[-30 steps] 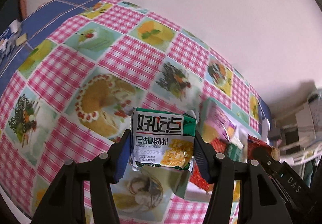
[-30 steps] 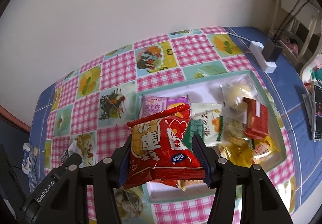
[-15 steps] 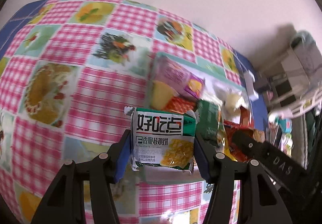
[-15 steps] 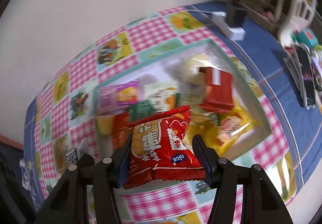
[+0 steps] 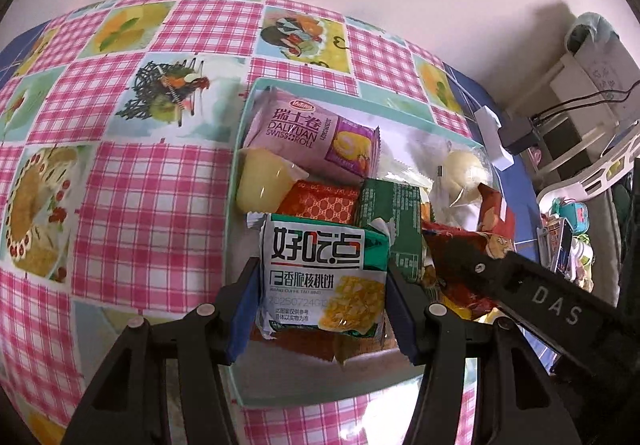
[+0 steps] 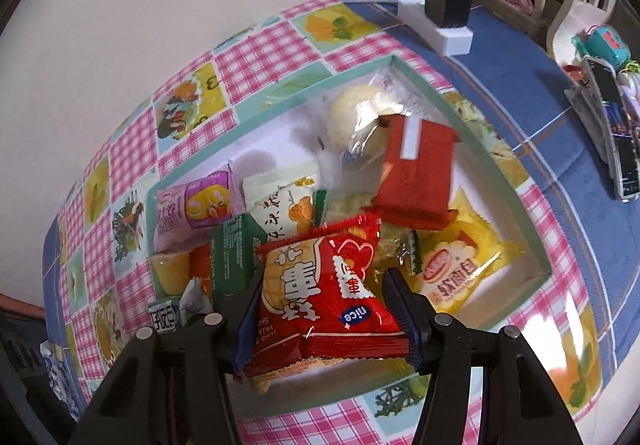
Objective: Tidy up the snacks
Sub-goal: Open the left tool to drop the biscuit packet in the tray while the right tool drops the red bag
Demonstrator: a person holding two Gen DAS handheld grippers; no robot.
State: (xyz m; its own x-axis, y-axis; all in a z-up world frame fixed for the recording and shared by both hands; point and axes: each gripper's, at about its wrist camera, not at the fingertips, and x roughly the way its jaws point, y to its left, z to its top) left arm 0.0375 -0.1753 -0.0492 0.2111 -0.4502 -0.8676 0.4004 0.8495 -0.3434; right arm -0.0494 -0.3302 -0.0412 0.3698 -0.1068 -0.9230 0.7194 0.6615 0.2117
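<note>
Both hand-held grippers have come down over the tray [image 5: 236,181]. The left hand-held gripper [image 5: 322,287] has carried its green packet [image 5: 324,277] from over the bare tabletop to the tray's near-left corner; the right hand-held gripper [image 6: 324,305] has lowered its red packet [image 6: 320,293] closer to the snacks.

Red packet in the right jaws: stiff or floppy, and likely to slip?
The red packet looks puffy and light, so probably soft rather than stiff. Its glossy film could be slippery, yet the right gripper pinches its sides and it holds shape. Its contents may be fragile.
</note>
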